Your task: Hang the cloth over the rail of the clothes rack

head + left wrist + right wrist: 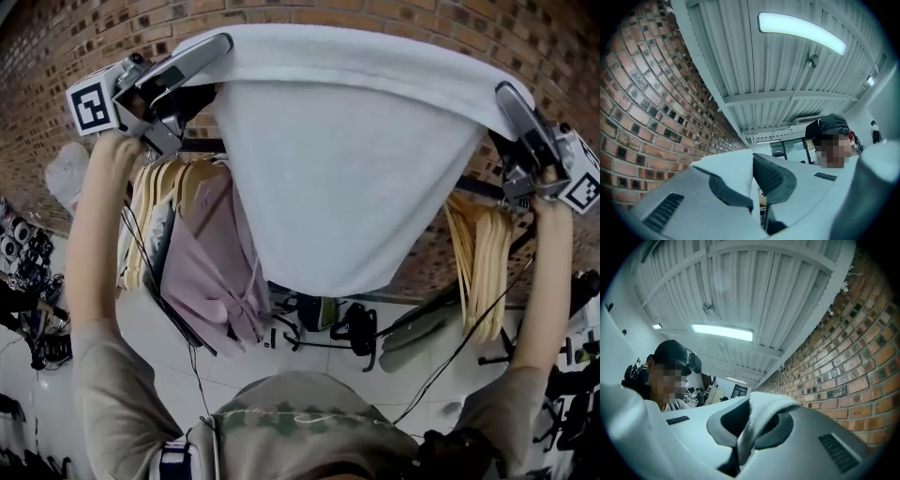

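Observation:
A white cloth (pixel 347 159) is stretched wide and held high in front of the brick wall, its middle sagging down over the dark rack rail (pixel 202 145). My left gripper (pixel 217 47) is shut on the cloth's upper left corner. My right gripper (pixel 511 98) is shut on the upper right corner. In the left gripper view the cloth edge (pixel 736 171) is pinched between the two grey jaws. The right gripper view shows a fold of cloth (pixel 761 416) clamped the same way. Most of the rail is hidden behind the cloth.
Wooden hangers (pixel 480 258) hang at the right of the rack, more hangers and a pink garment (pixel 211 267) at the left. Shoes and dark gear (pixel 352 328) lie on the white floor below. The brick wall (pixel 56 56) stands close behind.

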Demonstrator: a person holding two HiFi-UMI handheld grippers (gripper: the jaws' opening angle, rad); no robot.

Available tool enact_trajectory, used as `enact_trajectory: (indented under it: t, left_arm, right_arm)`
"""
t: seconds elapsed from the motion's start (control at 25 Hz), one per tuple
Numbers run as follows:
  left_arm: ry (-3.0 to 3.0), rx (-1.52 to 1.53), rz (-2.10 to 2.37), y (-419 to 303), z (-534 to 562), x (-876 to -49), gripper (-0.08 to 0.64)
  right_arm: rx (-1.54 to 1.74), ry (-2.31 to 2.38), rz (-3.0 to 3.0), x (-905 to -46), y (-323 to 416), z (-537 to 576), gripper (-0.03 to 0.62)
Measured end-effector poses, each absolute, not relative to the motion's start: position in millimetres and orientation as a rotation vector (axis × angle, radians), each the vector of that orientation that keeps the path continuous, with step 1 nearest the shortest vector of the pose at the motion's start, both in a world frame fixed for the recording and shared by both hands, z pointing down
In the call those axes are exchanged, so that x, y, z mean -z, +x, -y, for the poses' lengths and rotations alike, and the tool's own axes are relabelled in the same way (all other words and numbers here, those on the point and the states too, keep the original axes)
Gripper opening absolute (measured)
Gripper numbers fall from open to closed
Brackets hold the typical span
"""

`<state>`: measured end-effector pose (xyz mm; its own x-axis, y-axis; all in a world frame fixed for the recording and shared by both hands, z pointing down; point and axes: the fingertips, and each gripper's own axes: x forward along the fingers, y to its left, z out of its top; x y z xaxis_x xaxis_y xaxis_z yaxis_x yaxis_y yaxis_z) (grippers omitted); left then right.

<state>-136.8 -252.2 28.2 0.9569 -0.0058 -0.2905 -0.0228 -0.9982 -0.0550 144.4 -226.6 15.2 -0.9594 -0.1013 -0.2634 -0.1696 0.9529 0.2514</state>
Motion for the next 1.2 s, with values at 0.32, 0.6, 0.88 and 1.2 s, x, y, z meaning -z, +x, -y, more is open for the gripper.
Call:
enact_trajectory:
  t: [0.32, 0.6, 0.88, 1.2]
  left_arm:
    - [-3.046, -0.421, -0.067, -137, 287, -6, 0.018]
    - [-3.083, -0.42, 0.018, -131, 318, -2, 0.018]
    - [-3.156, -0.459, -0.069, -129, 369, -1, 0.019]
    - [-3.185, -0.437, -0.145, -122, 421, -5, 0.019]
  right_arm:
    - [-0.452, -0.199, -2.86, 13, 143, 251, 0.017]
    - [-0.395, -0.195, -2.873, 13, 151, 294, 0.017]
    - [-0.371, -0.205, -2.875, 17, 152, 331, 0.017]
    - [-0.315, -0.249, -2.883, 8, 159, 382, 0.018]
